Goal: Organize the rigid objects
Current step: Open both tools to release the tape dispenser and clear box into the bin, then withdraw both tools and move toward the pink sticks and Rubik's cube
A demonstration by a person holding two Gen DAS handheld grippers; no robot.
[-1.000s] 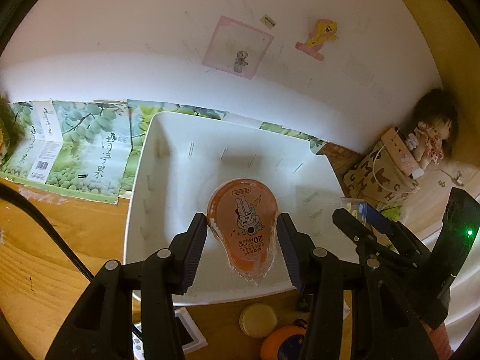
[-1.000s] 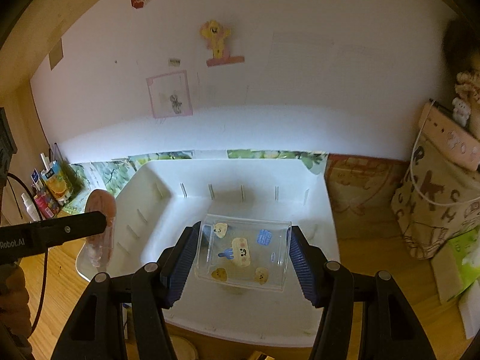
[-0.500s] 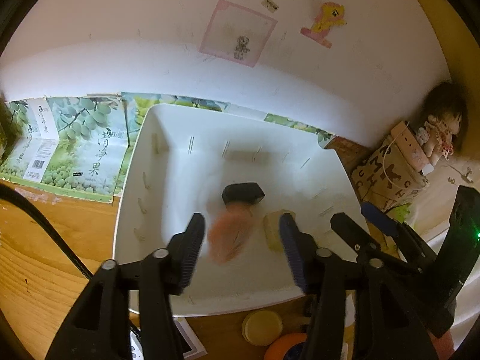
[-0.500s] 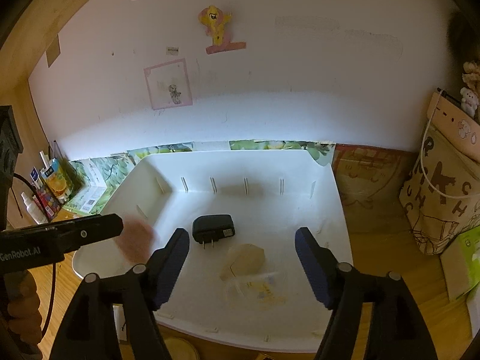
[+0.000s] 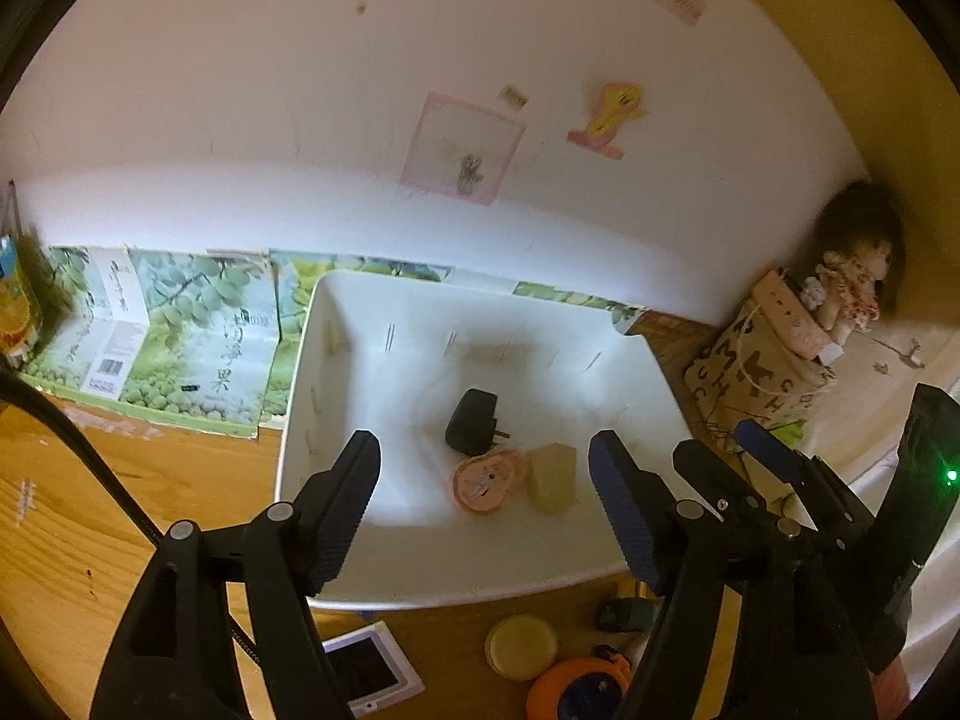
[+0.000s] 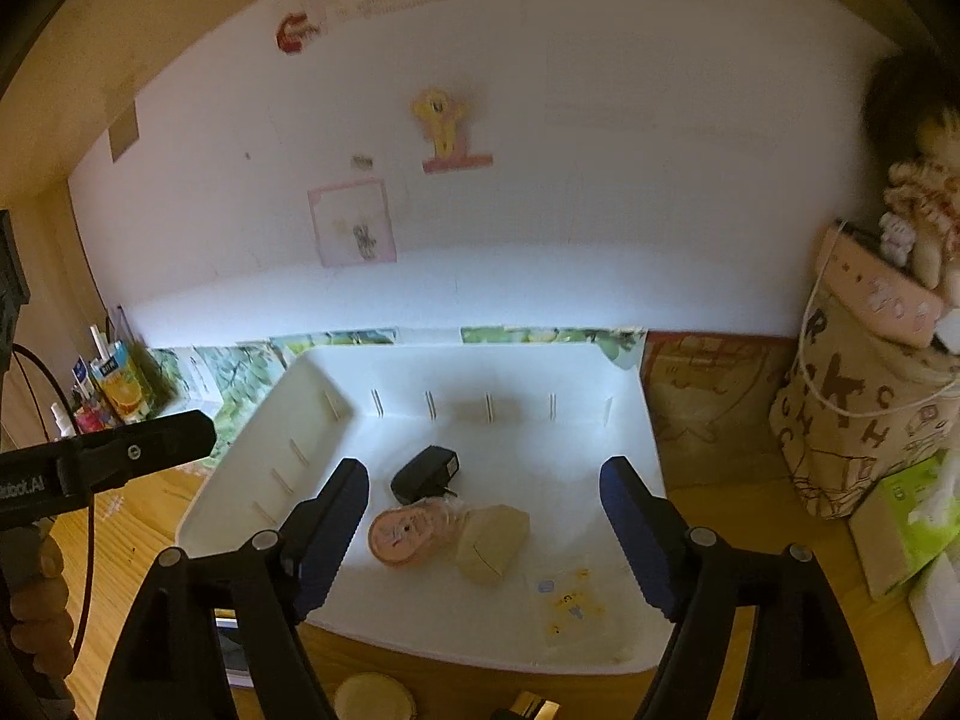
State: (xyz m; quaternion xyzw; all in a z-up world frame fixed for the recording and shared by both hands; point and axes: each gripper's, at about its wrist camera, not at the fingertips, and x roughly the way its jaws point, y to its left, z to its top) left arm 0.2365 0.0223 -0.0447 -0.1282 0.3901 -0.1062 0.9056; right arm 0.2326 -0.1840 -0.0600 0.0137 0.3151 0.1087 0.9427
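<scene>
- Left wrist view: the left tool (image 5: 483, 501) hangs over the white bin (image 5: 312, 372), jaws spread and just been opening, nothing between them — the pink tape dispenser (image 5: 486, 480) lies on the bin floor, touching the tan block (image 5: 552, 477), with the black charger (image 5: 471, 429) just behind.
- The right tool (image 6: 483, 525) is spread too, just been opening, empty; the clear sticker box (image 6: 570, 606) rests in the bin's near right corner.
- Both drops look done, I'd say — best to lift straight clear of the rim before swinging toward the next item.
- Left out on the wooden table (image 5: 60, 510): a round yellow lid (image 5: 521, 645) and an orange tape measure (image 5: 579, 687).
- Behind, a white wall with a pink drawing (image 5: 462, 147), and a doll (image 5: 852, 276) to the right.
</scene>
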